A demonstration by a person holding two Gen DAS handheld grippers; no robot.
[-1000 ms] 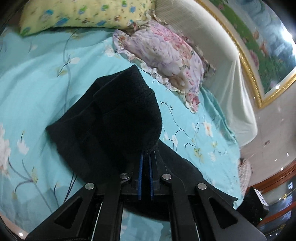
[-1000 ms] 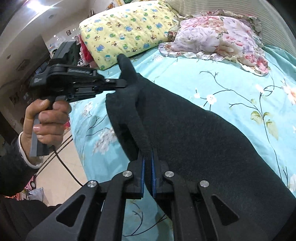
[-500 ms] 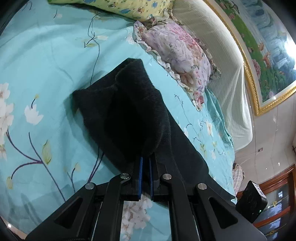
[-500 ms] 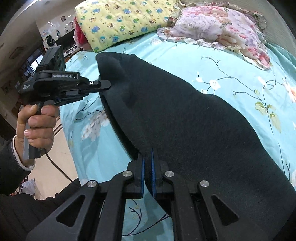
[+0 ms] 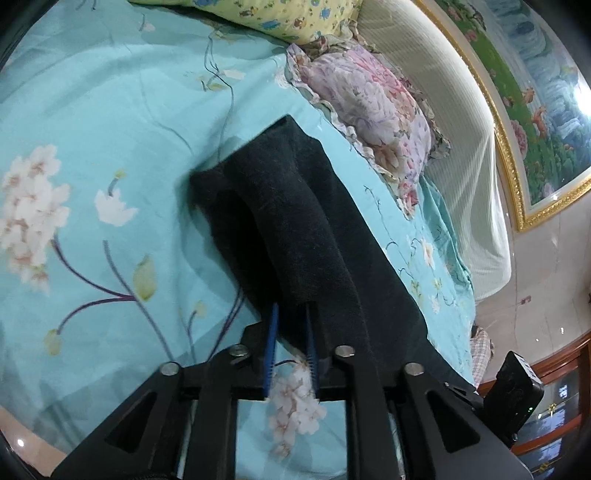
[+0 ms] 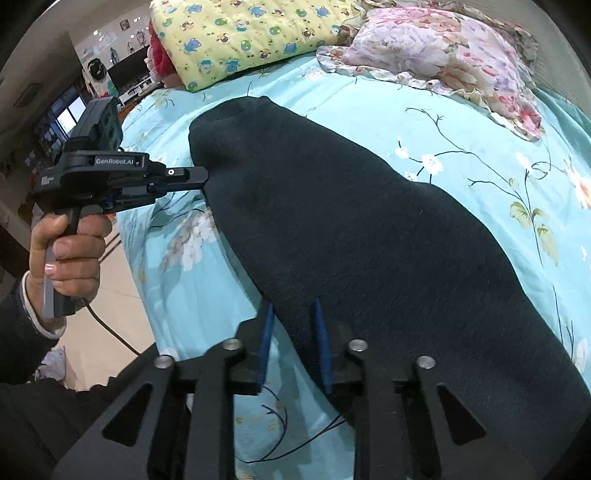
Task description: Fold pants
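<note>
Dark folded pants lie flat in a long strip on the turquoise floral bedsheet. My left gripper sits at one near corner; its jaws are opening, and the fabric edge lies loose between the blue pads. In the right wrist view the pants run away toward the pillows. My right gripper is at the near edge, its jaws also opening, with cloth between the pads but not pinched. The left gripper, held by a person's hand, touches the pants' left edge.
A pink floral pillow and a yellow printed pillow lie at the head of the bed, before a pale padded headboard. The bed's edge drops to a tiled floor on the left.
The lifted pants have come down flat onto the sheet. Both grippers' jaws, shut on the fabric before, now stand parted. The left gripper sank toward the bed.
</note>
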